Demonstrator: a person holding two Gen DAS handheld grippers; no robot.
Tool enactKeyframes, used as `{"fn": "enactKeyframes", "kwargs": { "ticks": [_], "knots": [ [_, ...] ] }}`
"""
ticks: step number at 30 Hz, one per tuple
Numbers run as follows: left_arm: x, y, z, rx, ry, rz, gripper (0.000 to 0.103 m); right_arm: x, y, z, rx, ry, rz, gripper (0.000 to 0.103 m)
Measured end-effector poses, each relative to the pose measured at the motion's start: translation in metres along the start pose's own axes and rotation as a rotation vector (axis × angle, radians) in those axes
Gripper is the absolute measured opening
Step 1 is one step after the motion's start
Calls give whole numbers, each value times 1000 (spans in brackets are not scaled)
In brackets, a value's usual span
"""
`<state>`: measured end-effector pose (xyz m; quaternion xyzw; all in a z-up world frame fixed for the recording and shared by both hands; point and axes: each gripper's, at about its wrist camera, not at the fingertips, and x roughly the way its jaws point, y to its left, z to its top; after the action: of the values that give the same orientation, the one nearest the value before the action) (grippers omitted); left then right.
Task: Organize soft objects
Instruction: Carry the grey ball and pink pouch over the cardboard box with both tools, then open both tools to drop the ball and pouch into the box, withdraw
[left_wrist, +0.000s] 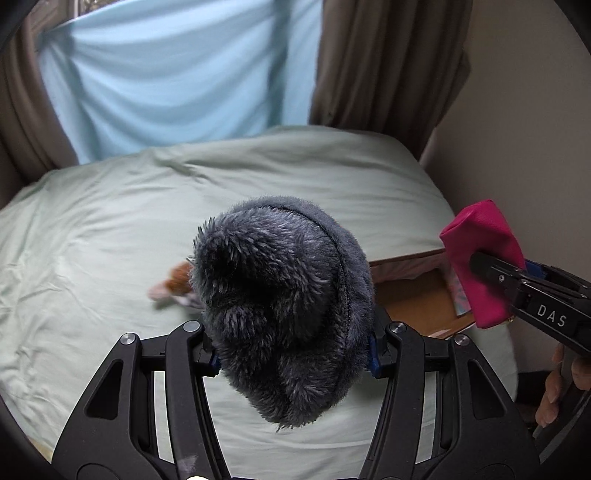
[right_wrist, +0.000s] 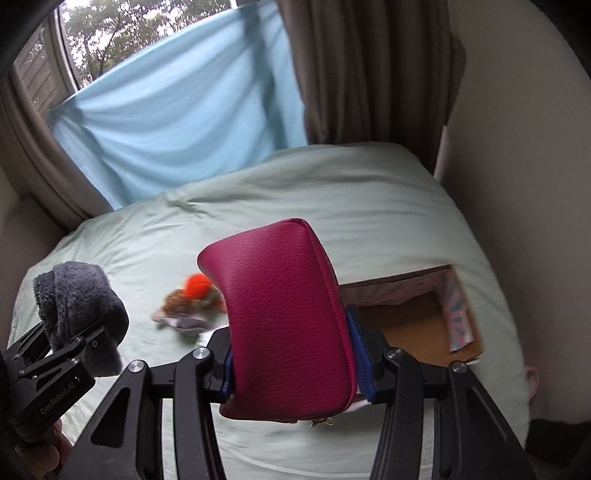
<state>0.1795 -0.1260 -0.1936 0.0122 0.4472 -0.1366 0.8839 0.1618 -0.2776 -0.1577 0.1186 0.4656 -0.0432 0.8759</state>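
Left gripper (left_wrist: 295, 350) clamps a fluffy grey plush item (left_wrist: 284, 306), raised above the pale green bedsheet (left_wrist: 92, 258). Right gripper (right_wrist: 291, 373) clenches a magenta faux-leather pouch (right_wrist: 288, 325), left of an open cardboard box (right_wrist: 410, 325); small blurred plush toys (right_wrist: 188, 306) lie farther left on the sheet

Blurred beyond telling, the small orange and brown soft toys (right_wrist: 192, 306) on the bed, half hidden in the left wrist view behind the grey furry hat (left_wrist: 284, 310); likewise smeared, the cardboard box's (right_wrist: 417, 325) far wall
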Motion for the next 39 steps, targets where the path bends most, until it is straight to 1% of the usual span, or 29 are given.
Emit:
{"fn": "enactKeyframes", "kwargs": {
  "ticks": [4, 6, 10, 12, 14, 17, 19, 21, 25, 27, 28, 29, 30, 31, 32, 34, 36, 39],
  "knots": [
    [34, -46, 1, 0, 63, -25, 51, 22, -46, 10, 4, 51, -10, 46],
    [58, -72, 1, 9, 110, -35, 51, 39, -70, 14, 26, 83, -7, 46],
    [105, -100, -3, 28, 201, -49, 51, 73, -105, 18, 54, 147, -29, 46],
    [132, -113, -9, 38, 255, -51, 51, 95, -122, 18, 74, 202, -33, 46],
    [156, -113, -12, 46, 301, -46, 51, 117, -138, 15, 99, 252, -25, 46],
    [193, -122, -23, 31, 387, -38, 51, 147, -151, 9, 119, 309, -21, 46],
    [210, -117, -26, 26, 427, -33, 51, 165, -159, 2, 136, 350, -15, 46],
    [227, -122, -34, 29, 470, -26, 51, 180, -164, -6, 145, 390, -2, 46],
    [255, -127, -37, 52, 522, -4, 51, 203, -175, -19, 164, 448, 8, 46],
    [259, -131, -37, 66, 535, 4, 51, 211, -181, -19, 185, 465, 23, 46],
    [254, -132, -38, 71, 530, 4, 57, 214, -183, -20, 194, 470, 33, 46],
    [252, -136, -36, 85, 515, 13, 72, 216, -185, -20, 201, 471, 43, 47],
    [247, -140, -34, 113, 503, 25, 82, 217, -186, -19, 204, 465, 48, 48],
    [243, -145, -32, 136, 494, 38, 101, 219, -186, -18, 201, 457, 51, 51],
    [239, -148, -32, 160, 480, 49, 103, 220, -187, -16, 196, 448, 53, 56],
    [237, -150, -34, 200, 487, 71, 103, 222, -189, -15, 195, 441, 71, 103],
    [235, -149, -39, 217, 496, 76, 103, 222, -190, -14, 202, 435, 91, 103],
    [228, -146, -42, 195, 498, 65, 103, 221, -187, -15, 207, 424, 105, 103]
  ]
}}
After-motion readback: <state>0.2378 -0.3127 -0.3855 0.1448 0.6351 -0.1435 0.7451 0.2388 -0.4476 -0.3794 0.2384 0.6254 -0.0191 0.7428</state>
